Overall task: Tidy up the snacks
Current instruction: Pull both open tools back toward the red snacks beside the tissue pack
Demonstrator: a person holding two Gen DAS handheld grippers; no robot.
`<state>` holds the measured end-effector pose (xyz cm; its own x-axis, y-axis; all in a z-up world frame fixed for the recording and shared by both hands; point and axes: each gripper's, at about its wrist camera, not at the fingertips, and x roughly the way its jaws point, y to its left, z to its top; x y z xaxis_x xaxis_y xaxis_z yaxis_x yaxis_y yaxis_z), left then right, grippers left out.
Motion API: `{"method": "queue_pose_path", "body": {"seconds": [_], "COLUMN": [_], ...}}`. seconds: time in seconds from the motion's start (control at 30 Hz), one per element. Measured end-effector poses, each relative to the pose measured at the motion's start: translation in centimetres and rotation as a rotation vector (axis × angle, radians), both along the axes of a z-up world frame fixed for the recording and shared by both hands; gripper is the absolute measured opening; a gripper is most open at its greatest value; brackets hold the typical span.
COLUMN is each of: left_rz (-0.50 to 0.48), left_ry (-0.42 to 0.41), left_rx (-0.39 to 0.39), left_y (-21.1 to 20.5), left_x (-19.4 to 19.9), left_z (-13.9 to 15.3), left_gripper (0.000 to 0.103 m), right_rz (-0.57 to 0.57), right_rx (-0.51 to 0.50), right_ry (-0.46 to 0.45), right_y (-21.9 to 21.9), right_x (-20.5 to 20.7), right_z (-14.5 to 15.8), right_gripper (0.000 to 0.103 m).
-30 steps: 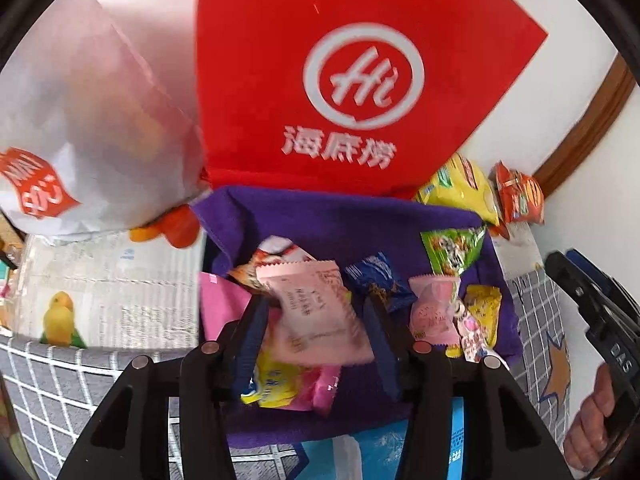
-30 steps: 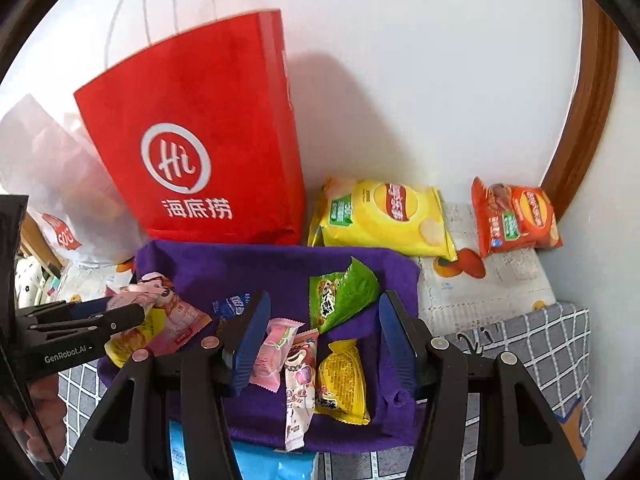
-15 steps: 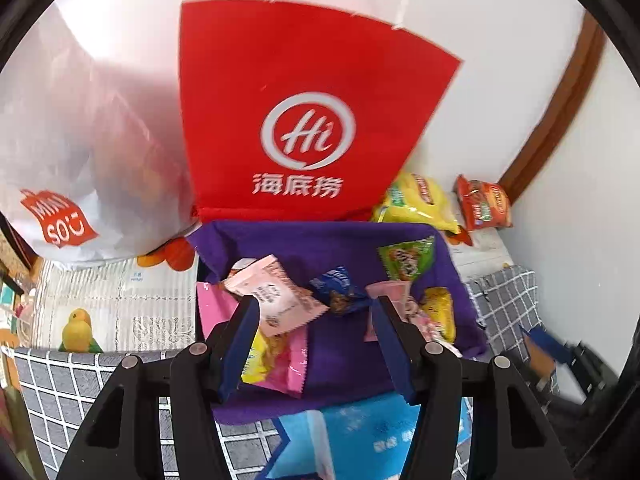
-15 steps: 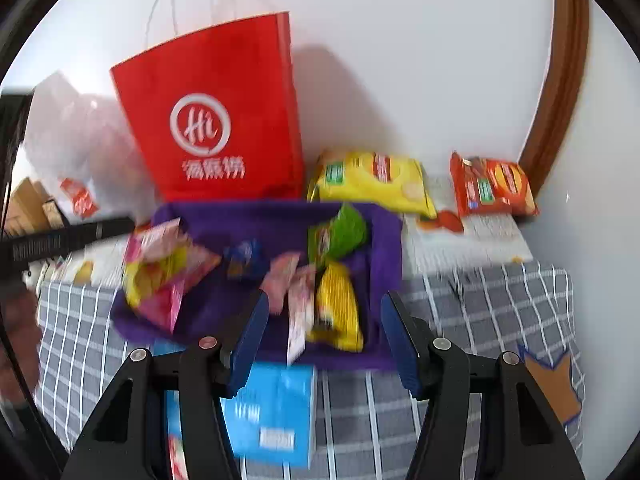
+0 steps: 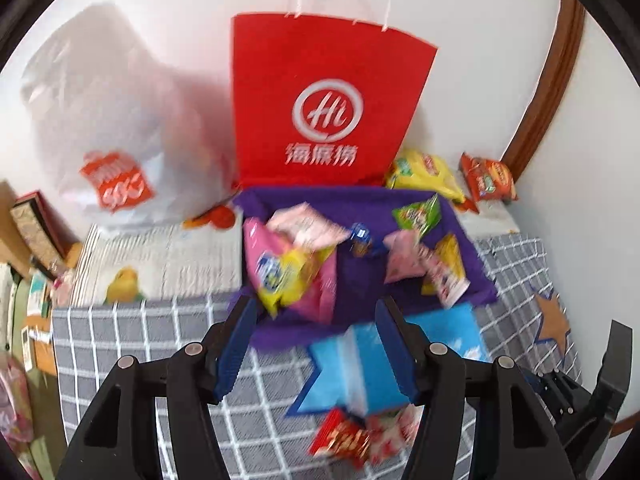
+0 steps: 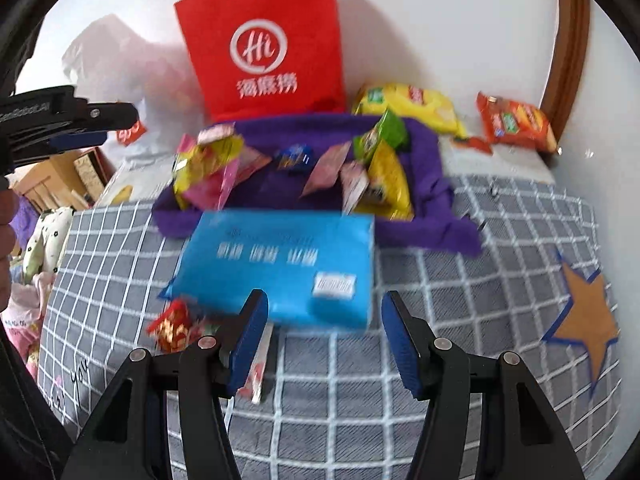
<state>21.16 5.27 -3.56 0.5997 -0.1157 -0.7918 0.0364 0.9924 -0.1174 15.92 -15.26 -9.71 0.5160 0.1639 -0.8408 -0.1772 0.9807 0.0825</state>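
A purple fabric tray (image 5: 308,196) (image 6: 312,128) holds several snack packets: a pink and yellow pile (image 5: 288,268) (image 6: 208,164) at its left, a small blue candy (image 5: 362,238) (image 6: 294,156), a green packet (image 5: 416,212) (image 6: 384,132) and a yellow one (image 6: 390,180) at its right. A blue pack (image 5: 360,368) (image 6: 280,264) lies in front of the tray, with a red snack packet (image 5: 344,440) (image 6: 172,324) near it. My left gripper (image 5: 316,344) is open and empty, pulled back from the tray. My right gripper (image 6: 324,336) is open and empty above the blue pack's near edge.
A red paper bag (image 5: 324,100) (image 6: 264,40) stands behind the tray, with a white plastic bag (image 5: 108,128) to its left. A yellow chip bag (image 6: 408,104) and an orange chip bag (image 6: 516,120) lie at the back right. The grey checked cloth (image 6: 480,280) covers the surface.
Both grippers have drawn back and up from the tray. The left gripper, which had a pink packet between its fingers, is now empty; the packet lies in the tray.
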Motion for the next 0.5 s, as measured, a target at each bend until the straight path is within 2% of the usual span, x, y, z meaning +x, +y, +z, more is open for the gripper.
{"method": "queue_pose_path", "body": {"seconds": [0.2, 0.5], "left_rz": [0.033, 0.059], "left_ry": [0.027, 0.064], "left_rx": [-0.006, -0.027], "left_y": [2.2, 4.2], "left_x": [-3.3, -6.3], "left_z": [-2.4, -5.8], "left_gripper": [0.06, 0.06], "right_rz": [0.002, 0.006], "right_rx": [0.014, 0.005], "right_ry": [0.032, 0.052], "right_y": [1.1, 2.5], "right_x": [-2.1, -3.7], "right_z": [-2.5, -4.2], "right_gripper": [0.059, 0.059]}}
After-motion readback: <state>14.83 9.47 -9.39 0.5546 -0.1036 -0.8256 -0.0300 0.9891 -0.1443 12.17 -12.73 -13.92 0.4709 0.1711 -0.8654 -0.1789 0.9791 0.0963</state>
